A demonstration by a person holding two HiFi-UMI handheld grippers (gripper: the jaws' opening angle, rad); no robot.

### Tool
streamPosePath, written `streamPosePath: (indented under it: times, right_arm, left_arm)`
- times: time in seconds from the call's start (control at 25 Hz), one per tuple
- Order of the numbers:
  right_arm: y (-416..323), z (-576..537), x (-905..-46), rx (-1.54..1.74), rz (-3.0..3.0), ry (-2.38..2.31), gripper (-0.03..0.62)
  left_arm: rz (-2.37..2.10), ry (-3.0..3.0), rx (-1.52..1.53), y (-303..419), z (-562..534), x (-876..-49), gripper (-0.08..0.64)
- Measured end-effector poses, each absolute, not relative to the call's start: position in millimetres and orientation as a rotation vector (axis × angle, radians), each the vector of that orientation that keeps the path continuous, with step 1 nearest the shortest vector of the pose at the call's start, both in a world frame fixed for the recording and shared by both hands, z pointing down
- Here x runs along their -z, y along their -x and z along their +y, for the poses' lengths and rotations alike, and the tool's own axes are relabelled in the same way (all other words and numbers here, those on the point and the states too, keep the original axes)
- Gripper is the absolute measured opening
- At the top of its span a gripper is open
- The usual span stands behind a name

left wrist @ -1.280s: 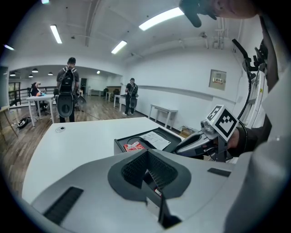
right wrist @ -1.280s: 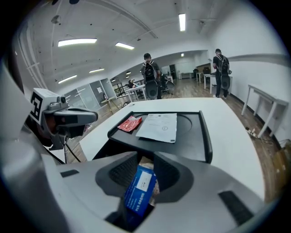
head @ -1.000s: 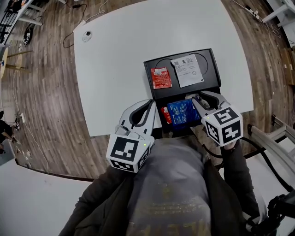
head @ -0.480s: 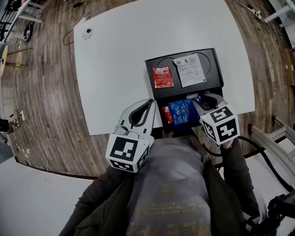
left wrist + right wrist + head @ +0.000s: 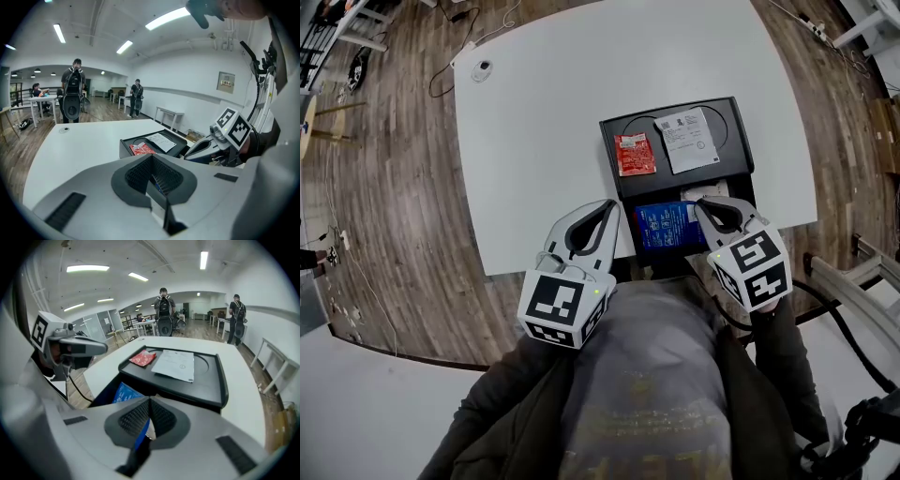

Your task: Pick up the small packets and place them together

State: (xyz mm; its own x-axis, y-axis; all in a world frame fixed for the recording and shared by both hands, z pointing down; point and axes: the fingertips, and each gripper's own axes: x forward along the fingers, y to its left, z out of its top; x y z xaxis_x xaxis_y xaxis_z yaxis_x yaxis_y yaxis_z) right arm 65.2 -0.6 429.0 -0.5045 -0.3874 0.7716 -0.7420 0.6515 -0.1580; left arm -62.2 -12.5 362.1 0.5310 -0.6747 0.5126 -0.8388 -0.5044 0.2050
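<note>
Right gripper view: right gripper (image 5: 150,401) jaws just closed, now pinching blue pkt (image 5: 123,394) by one edge. Head view: red pkt (image 5: 634,155) lies approx 10 o'clock from those tips, on black tray (image 5: 727,131). Left gripper (image 5: 609,208) shut, empty.

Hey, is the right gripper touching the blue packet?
Touching. The right gripper view shows the right gripper, whose jaws have just been closing, pinching the edge of the blue packet between them.

Bright, even overhead light; sharp; fisheye-warped edges
</note>
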Motion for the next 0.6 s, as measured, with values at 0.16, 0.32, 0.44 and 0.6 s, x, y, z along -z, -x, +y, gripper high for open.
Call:
streamPosePath:
  times: [0.16, 0.32, 0.44, 0.6]
  right_arm:
    - [-48, 8, -389, -0.585, -2.225, -0.864, 0.005]
    - [-36, 13, -356, -0.519, -2.272, -0.856, 0.005]
    - [-32, 14, -340, -0.475, -2.287, -0.852, 0.005]
    - [-26, 13, -322, -0.443, -2.310, -0.844, 0.005]
  left_arm:
    - [-1.239, -2.372, -0.485, 64, -12, -354, 0.002]
    - [-1.253, -2.408, -0.436, 67, -14, -341, 0.002]
    - [-1.273, -2.422, -0.395, 71, -17, -333, 0.002]
    - [-1.292, -2.429, -0.354, 75, -18, -326, 0.002]
